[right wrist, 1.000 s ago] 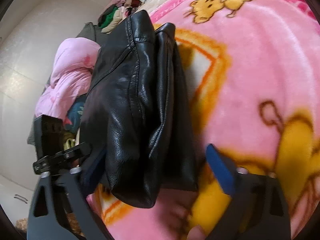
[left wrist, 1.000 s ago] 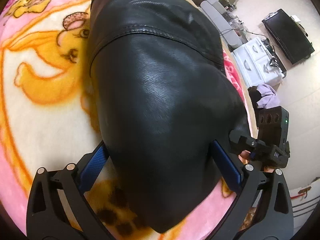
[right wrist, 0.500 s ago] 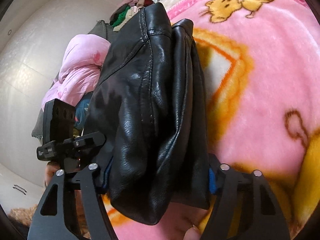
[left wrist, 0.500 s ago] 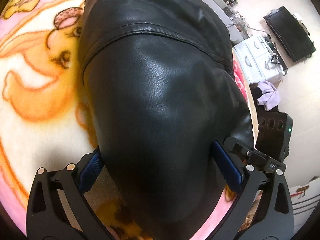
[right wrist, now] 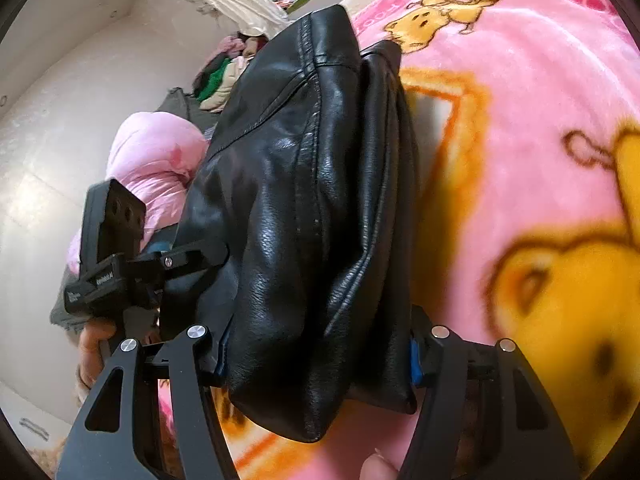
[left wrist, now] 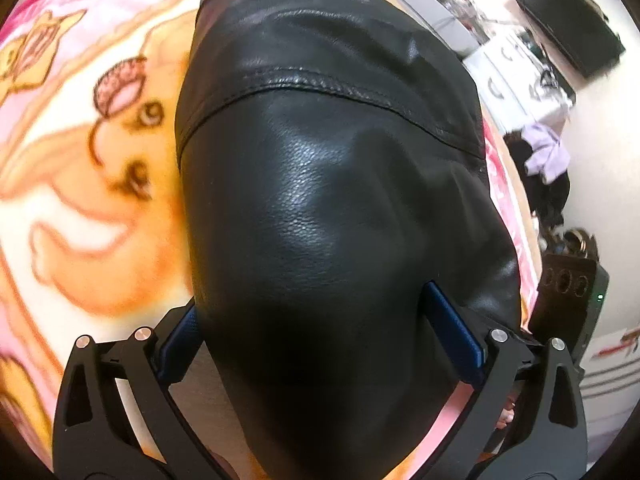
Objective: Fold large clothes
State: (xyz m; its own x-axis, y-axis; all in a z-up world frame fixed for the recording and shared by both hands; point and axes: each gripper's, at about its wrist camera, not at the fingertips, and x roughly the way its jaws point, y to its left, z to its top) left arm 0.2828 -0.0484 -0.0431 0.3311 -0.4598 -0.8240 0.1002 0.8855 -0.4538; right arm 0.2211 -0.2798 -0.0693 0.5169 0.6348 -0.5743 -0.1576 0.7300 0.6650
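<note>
Both grippers clamp the folded black leather jacket (left wrist: 320, 208): my left gripper (left wrist: 320, 332) grips one end, my right gripper (right wrist: 316, 352) is closing on the bundle's stacked edges. Beneath lies the pink cartoon blanket (right wrist: 520, 128), with a pink duvet (right wrist: 148, 160) farther off.

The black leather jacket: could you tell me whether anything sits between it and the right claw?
Nothing visible does: the folded black leather jacket already fills the closing right claw, its blue pads against the leather.
</note>
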